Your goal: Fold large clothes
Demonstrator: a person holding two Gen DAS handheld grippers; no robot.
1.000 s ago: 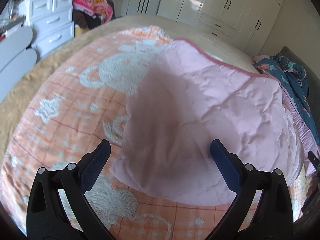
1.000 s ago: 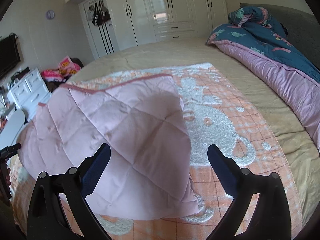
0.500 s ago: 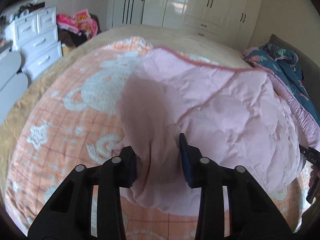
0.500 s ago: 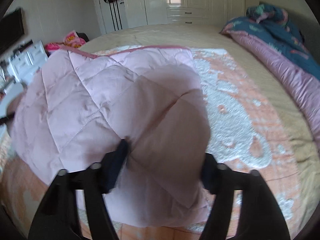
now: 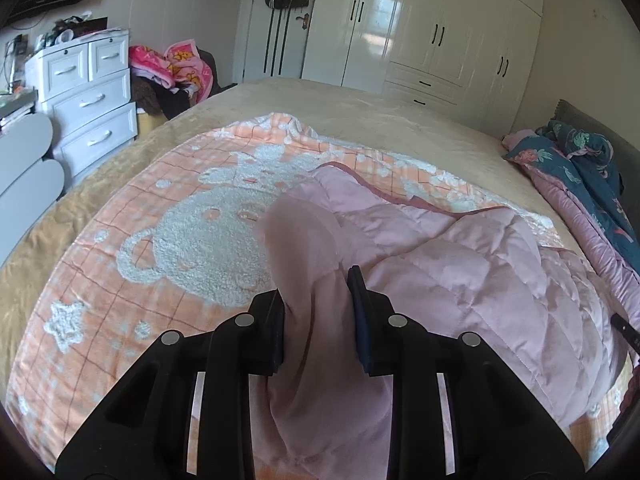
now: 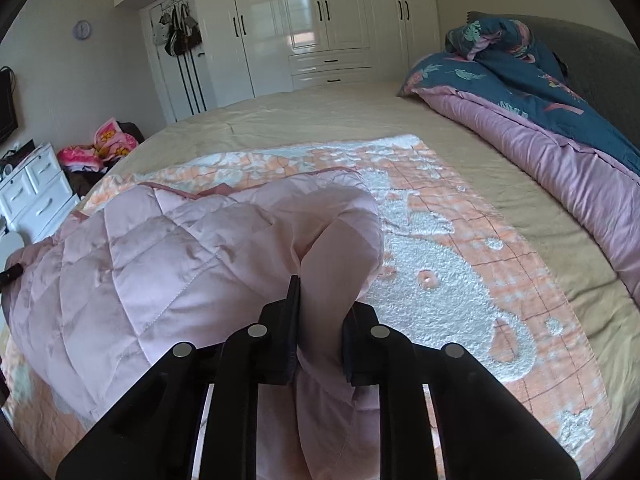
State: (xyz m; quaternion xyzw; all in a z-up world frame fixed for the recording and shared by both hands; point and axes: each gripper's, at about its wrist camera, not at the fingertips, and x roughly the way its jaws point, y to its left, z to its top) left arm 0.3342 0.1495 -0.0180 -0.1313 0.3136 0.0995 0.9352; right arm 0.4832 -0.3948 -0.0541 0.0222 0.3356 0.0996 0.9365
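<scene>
Pink quilted garment (image 5: 460,280) lies bunched on an orange blanket (image 5: 132,264) with a white bear pattern, spread over a beige bed (image 5: 400,128). Its darker pink bound edge runs along the far side, raised in folds; both near corners are lifted off the blanket into the grippers.

Open blanket stretches to the garment's left in the left view and to its right in the right view, and bare beige bed lies beyond the far edge up to the white wardrobes (image 6: 320,20). At the right side of the bed a rolled purple and blue duvet (image 6: 540,120) lies along the grey headboard, well apart from the garment.

Only the left view shows the white drawers (image 5: 88,104) close, with the pile of pink cloth (image 5: 176,68) beside them and bags hanging on the door. Only the right view shows the wall clock (image 6: 82,30) and the full length of the duvet.

Left gripper (image 5: 316,312) is closing, its pads pressed on a gathered fold of the garment's corner, which stands up between them and hangs below. Right gripper (image 6: 320,320) is clenched on the other corner, the cloth bulging above the pads in a rounded loop.
</scene>
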